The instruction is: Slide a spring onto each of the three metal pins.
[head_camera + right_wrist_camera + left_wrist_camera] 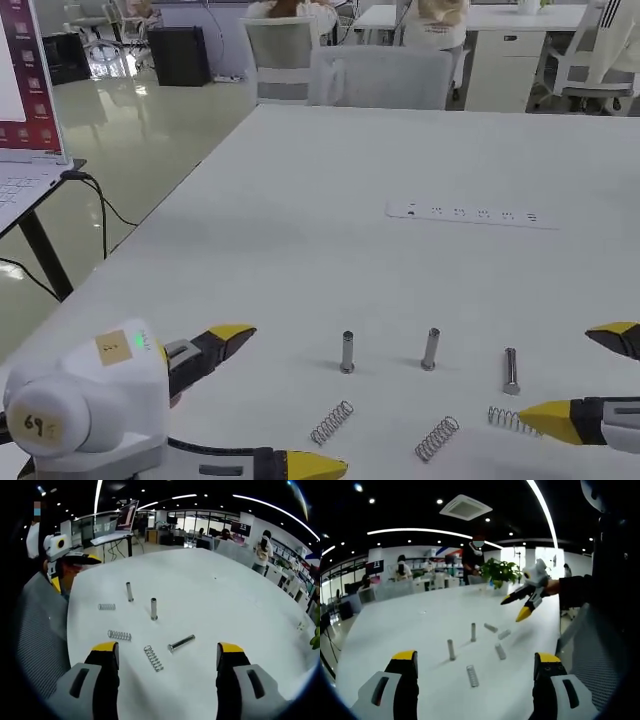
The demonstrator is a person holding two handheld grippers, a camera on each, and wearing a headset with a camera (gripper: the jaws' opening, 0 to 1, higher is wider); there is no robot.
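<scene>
On the white table (pixel 300 250) two metal pins (pixel 347 352) (pixel 430 349) stand upright. A third pin (pixel 511 370) lies on its side, as the right gripper view confirms (pixel 181 642). Three springs (pixel 332 422) (pixel 437 438) (pixel 505 418) lie loose in front of the pins. My left gripper (pixel 275 400) is at the lower left, open and holding nothing. At the right edge my right gripper (pixel 585 380) is open too, its near jaw just beside the rightmost spring. The left gripper view has the nearest spring (pixel 472 675) lying between the open jaws.
A white power strip (pixel 470 214) lies further back on the table. A laptop (pixel 20 100) sits on a stand at the left, beyond the table edge. Chairs (pixel 380 78) stand at the far edge, with people and desks behind.
</scene>
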